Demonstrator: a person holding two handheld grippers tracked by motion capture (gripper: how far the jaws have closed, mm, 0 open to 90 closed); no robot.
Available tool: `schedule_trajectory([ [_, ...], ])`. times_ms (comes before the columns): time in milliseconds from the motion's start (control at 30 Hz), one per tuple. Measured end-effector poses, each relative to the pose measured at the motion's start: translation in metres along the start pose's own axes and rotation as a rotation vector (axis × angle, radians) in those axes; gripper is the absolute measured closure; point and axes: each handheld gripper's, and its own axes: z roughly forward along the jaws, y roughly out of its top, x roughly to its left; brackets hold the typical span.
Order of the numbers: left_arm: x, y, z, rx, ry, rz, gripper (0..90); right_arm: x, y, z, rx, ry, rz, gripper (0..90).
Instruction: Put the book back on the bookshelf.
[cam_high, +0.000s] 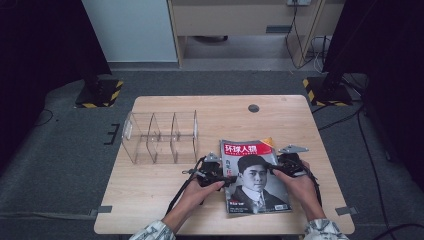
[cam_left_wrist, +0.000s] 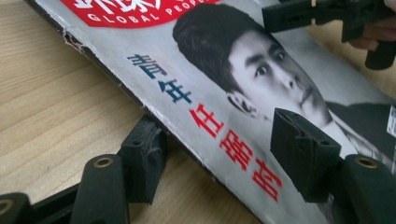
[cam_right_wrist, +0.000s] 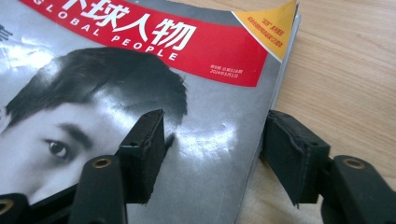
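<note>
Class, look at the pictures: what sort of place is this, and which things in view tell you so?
Probably a lab or studio set up for recording: a lone wooden table on grey carpet, stand bases with hazard stripes, dark curtains, and loose cables on the floor.

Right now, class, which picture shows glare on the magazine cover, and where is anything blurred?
Right gripper view: a white glare patch on the glossy magazine cover between the jaws. Left gripper view: the near jaws look soft, the cover lettering sharp. High view: even light on the table, dark surroundings, clear organiser faint.
</note>
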Motion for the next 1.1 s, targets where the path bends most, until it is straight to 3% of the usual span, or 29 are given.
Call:
schedule_trajectory([
  [100,0.003,0.001,0.0,-0.008,0.001,-0.041,42.7,0.002,-0.001,-0.002,0.01,0.01,-0.011,45.6],
  [400,0.007,0.002,-0.001,0.013,-0.006,-0.051,55.7,0.012,-0.001,-0.006,0.027,0.056,-0.048,59.5],
  [600,0.009,0.004,-0.001,0.025,-0.014,-0.058,58.4,0.016,-0.003,-0.01,0.038,0.05,-0.086,63.4],
  [700,0.009,0.006,-0.001,0.033,-0.015,-0.063,55.3,0.016,-0.005,-0.011,0.039,0.052,-0.095,63.3],
  [867,0.007,0.01,-0.001,0.032,-0.044,-0.109,37.7,0.016,-0.005,-0.011,0.04,0.063,-0.061,60.9],
  [933,0.005,0.012,0.003,0.057,-0.037,-0.087,31.7,0.016,-0.005,-0.01,0.036,0.064,-0.056,60.0],
  [1100,0.004,0.017,0.006,0.049,-0.034,-0.09,36.5,0.018,-0.006,-0.01,0.034,0.063,-0.07,59.7],
])
